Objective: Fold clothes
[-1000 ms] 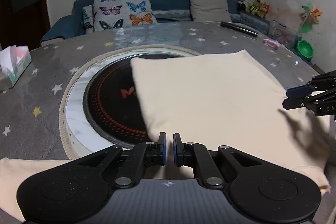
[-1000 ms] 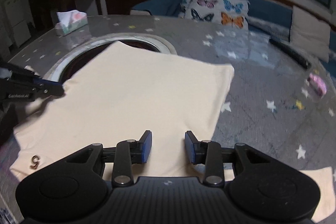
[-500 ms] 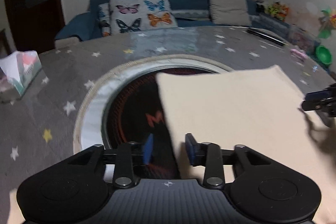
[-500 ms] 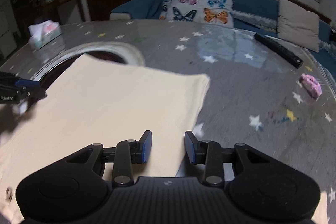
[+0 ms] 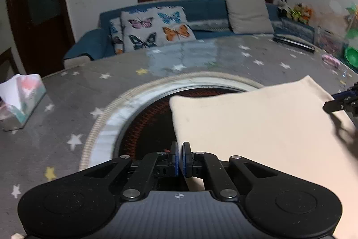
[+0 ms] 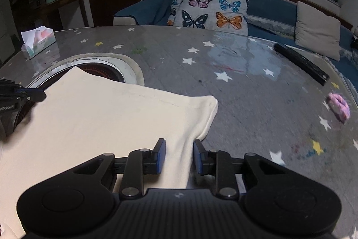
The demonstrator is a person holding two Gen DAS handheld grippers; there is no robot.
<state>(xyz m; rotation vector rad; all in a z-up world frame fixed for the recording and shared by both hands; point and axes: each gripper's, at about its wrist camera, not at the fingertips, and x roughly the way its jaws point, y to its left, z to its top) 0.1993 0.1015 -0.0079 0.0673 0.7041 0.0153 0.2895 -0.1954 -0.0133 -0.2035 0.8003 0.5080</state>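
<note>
A cream garment (image 5: 257,124) lies folded flat on the grey star-print table, partly over the round dark hotplate (image 5: 143,124). It also shows in the right wrist view (image 6: 107,118). My left gripper (image 5: 180,156) is shut at the garment's left edge; whether cloth is pinched between the pads is hidden. My right gripper (image 6: 177,156) is open, with the garment's right edge lying between its fingers. Each gripper shows at the edge of the other's view: the right gripper (image 5: 342,102), the left gripper (image 6: 20,93).
A tissue box (image 5: 20,100) stands at the table's left. A black bar (image 6: 299,62) and a pink object (image 6: 339,106) lie at the right. A green bowl (image 5: 351,55) sits far right. A blue sofa with butterfly cushions (image 5: 154,28) stands behind the table.
My left gripper opened, moved to the garment's left edge and shut again. My right gripper stayed open and slid to the garment's right edge.
</note>
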